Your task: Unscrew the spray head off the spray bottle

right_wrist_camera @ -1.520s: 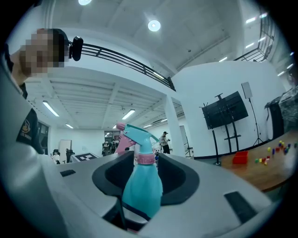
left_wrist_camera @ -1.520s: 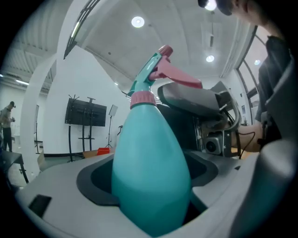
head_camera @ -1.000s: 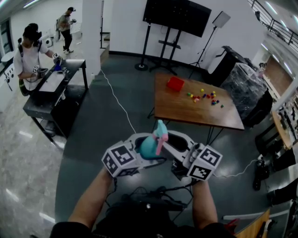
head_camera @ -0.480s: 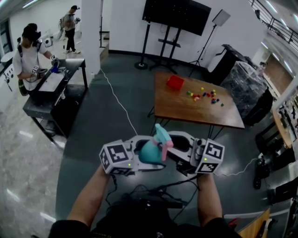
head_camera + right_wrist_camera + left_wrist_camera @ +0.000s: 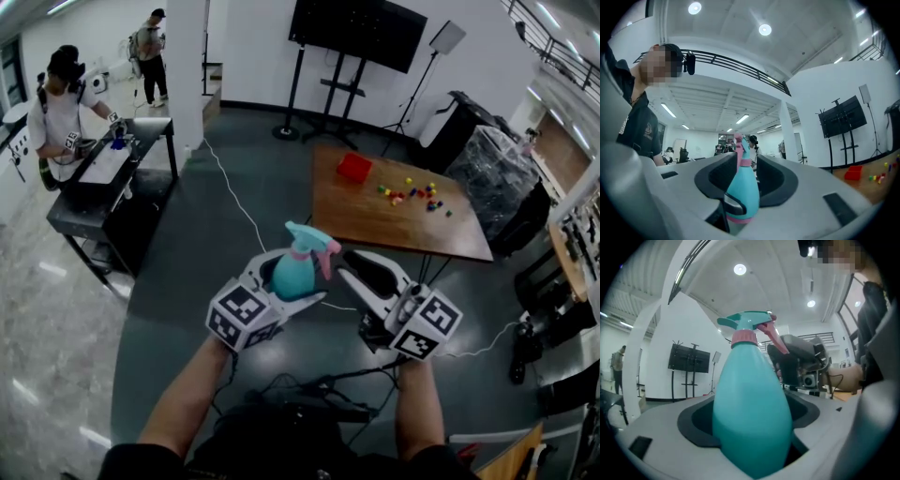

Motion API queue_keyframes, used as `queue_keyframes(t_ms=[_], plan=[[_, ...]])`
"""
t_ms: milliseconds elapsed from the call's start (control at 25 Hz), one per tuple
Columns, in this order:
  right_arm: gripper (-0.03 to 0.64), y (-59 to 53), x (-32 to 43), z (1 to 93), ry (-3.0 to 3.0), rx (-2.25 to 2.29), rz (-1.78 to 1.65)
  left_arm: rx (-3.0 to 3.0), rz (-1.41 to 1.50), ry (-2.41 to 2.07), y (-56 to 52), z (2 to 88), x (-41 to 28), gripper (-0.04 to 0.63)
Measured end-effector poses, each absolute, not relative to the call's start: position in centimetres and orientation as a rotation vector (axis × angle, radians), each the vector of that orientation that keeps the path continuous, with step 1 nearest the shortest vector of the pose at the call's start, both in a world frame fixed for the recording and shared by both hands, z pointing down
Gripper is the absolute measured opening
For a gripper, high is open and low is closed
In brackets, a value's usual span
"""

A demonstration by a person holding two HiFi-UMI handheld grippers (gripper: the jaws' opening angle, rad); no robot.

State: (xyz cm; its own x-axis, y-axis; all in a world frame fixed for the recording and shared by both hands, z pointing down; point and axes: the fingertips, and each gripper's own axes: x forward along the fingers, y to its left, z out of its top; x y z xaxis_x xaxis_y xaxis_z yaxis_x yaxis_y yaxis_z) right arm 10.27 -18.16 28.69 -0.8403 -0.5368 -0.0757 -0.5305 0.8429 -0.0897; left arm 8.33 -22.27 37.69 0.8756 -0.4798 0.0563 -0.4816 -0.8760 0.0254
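A teal spray bottle (image 5: 292,270) stands tilted with its body between the jaws of my left gripper (image 5: 292,289), which is shut on it. Its teal spray head (image 5: 312,240), with a pink collar and a pink trigger, is on the neck. In the left gripper view the bottle (image 5: 752,418) fills the jaws of the left gripper (image 5: 751,446), and the spray head (image 5: 745,323) points left. My right gripper (image 5: 352,265) hangs just right of the head, not touching it. Its jaws are opening. In the right gripper view the bottle (image 5: 743,187) shows beyond the right gripper (image 5: 745,164), and no pad presses on it.
A wooden table (image 5: 375,220) ahead carries a red tray (image 5: 353,168) and several small coloured blocks (image 5: 412,194). Black cables (image 5: 309,389) lie on the grey floor below my arms. A person (image 5: 56,112) stands at a dark workbench (image 5: 103,178) at far left.
The left gripper has lifted the bottle and turned it more upright. The right gripper has come away from the spray head to the right, leaving a gap.
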Motion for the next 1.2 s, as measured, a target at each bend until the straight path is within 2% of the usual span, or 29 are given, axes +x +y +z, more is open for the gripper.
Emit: queue_keyframes(t_ms=[280,1040,1200], plan=[[0.11,-16.2,6.7,29.8,3.035,-0.826,-0.051,2.944,0.118,-1.011,-23.7,38.8,7.7,0.422],[0.11,-18.4,7.4,30.1,2.986,-0.902,-0.154,3.003,0.07,-0.927,-21.6,37.7,8.9,0.421],[0.147,-18.8,7.1,30.4,2.963,-0.99,-0.187,2.951,0.107,-1.017,-22.4,38.5,8.8,0.421]])
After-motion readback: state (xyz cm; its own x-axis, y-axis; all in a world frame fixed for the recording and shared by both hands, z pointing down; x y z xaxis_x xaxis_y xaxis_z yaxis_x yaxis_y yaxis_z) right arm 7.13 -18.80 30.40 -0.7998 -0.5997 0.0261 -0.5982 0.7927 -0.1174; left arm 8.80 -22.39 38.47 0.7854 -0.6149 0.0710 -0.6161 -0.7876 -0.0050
